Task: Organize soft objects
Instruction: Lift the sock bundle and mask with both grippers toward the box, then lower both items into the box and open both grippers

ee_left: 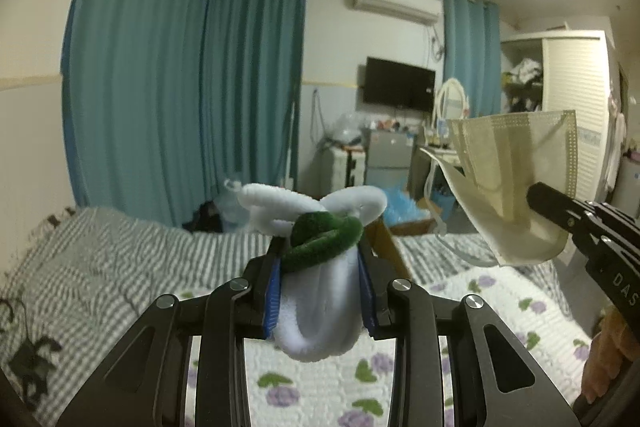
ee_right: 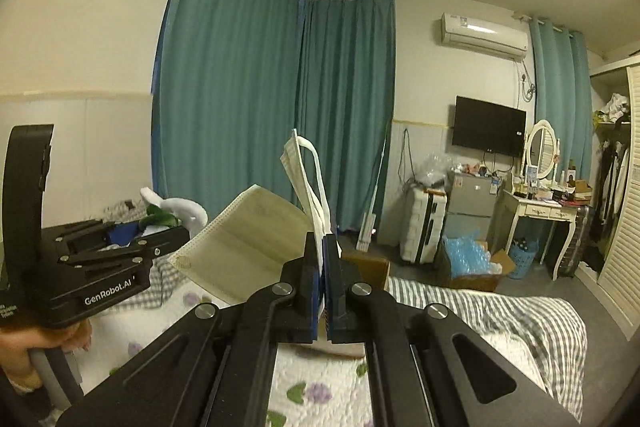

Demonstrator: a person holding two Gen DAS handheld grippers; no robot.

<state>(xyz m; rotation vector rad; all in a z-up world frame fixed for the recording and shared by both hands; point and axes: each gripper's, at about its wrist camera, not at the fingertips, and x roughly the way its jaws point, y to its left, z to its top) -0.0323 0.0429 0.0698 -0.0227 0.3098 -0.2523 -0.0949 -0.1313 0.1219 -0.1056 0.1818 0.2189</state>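
Note:
My left gripper (ee_left: 320, 247) is shut on a bundle of fuzzy hair ties (ee_left: 320, 291), white ones with a dark green one (ee_left: 324, 241) looped on top, held up above the bed. My right gripper (ee_right: 325, 239) is shut on a beige face mask (ee_right: 244, 239) whose white ear loops (ee_right: 316, 179) stick up above the fingers. In the left wrist view the mask (ee_left: 516, 183) hangs at the right from the right gripper (ee_left: 538, 201). In the right wrist view the left gripper (ee_right: 172, 223) with the hair ties (ee_right: 180, 209) is at the left, level with the mask.
Below both grippers lies a bed with a white floral quilt (ee_left: 320, 387) and a grey striped blanket (ee_left: 120, 255). A cardboard box (ee_right: 368, 267) stands beyond the bed. Teal curtains (ee_right: 260, 107), a suitcase (ee_right: 424, 227), a dresser (ee_right: 536, 215) and a wardrobe (ee_right: 624, 187) lie farther off.

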